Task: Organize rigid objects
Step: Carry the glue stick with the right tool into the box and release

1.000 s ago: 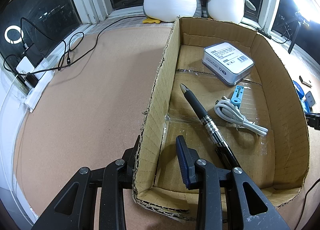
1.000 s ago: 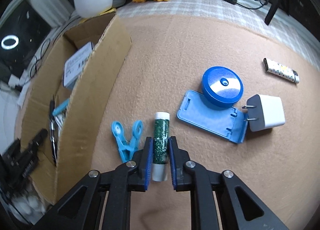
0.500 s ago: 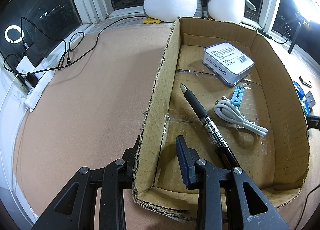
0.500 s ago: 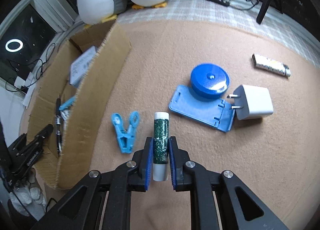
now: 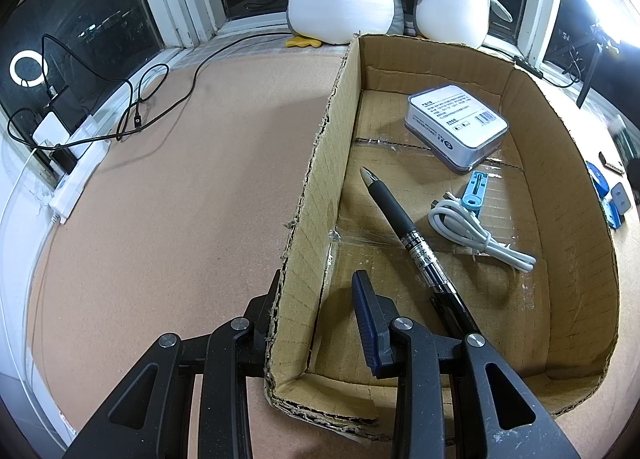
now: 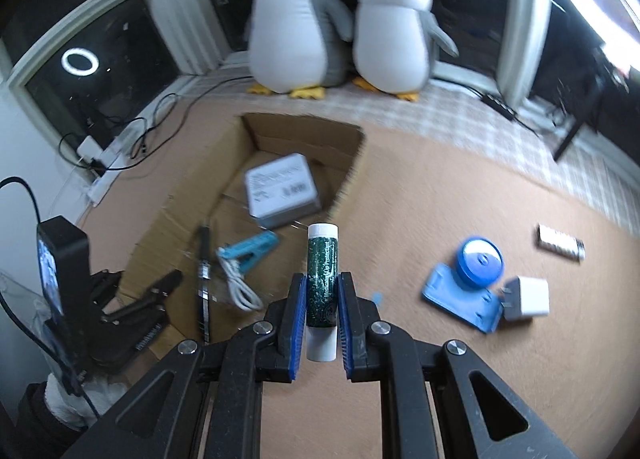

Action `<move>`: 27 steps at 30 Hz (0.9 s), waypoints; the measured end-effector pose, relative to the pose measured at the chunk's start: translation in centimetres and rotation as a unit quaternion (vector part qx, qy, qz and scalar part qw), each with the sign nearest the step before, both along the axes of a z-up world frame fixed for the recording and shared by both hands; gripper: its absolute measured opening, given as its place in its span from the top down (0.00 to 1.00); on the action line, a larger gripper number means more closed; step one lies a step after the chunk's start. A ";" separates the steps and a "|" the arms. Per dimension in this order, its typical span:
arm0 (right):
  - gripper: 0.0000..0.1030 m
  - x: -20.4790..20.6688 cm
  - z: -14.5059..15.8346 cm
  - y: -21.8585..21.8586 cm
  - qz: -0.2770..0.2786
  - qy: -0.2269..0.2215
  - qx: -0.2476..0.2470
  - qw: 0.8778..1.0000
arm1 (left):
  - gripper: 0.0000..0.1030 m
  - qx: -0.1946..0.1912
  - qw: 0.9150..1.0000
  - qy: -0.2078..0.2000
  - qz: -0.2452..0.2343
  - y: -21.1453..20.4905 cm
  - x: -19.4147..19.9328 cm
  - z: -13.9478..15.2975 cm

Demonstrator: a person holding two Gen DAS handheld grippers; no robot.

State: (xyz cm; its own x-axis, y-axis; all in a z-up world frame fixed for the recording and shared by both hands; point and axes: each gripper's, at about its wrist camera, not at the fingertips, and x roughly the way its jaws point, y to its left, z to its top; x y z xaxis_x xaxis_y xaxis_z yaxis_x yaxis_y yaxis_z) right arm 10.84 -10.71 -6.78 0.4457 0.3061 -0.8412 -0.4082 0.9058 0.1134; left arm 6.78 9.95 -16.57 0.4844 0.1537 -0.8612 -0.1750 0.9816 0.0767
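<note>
In the right wrist view the label print on the grey case (image 6: 282,189) is smeared unreadable. The pen (image 5: 416,247) runs under the left gripper's finger (image 5: 472,343) at lower centre.

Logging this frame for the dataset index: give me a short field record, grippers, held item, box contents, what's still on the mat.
left gripper: shut on cardboard box wall
right gripper: shut on lip balm tube, above the mat
in box: tin, pen, white cable, blue clip
on mat: blue stand, round blue case, white charger, lighter
background: two plush penguins
</note>
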 end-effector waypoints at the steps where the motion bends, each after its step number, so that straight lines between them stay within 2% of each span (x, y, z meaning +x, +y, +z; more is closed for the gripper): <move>1: 0.87 0.0 0.0 0.5 0.005 -0.002 0.000 1.000 | 0.67 0.000 1.000 0.000 0.000 0.0 0.0 0.0; 15: 0.86 0.4 -0.9 6.7 0.055 -0.018 -0.034 0.998 | 0.67 0.005 1.000 0.000 -0.004 -0.1 0.0 0.0; 27: 0.86 1.5 -2.9 7.2 0.048 -0.002 -0.051 0.998 | 0.66 0.011 1.000 -0.001 -0.010 -0.3 0.0 0.0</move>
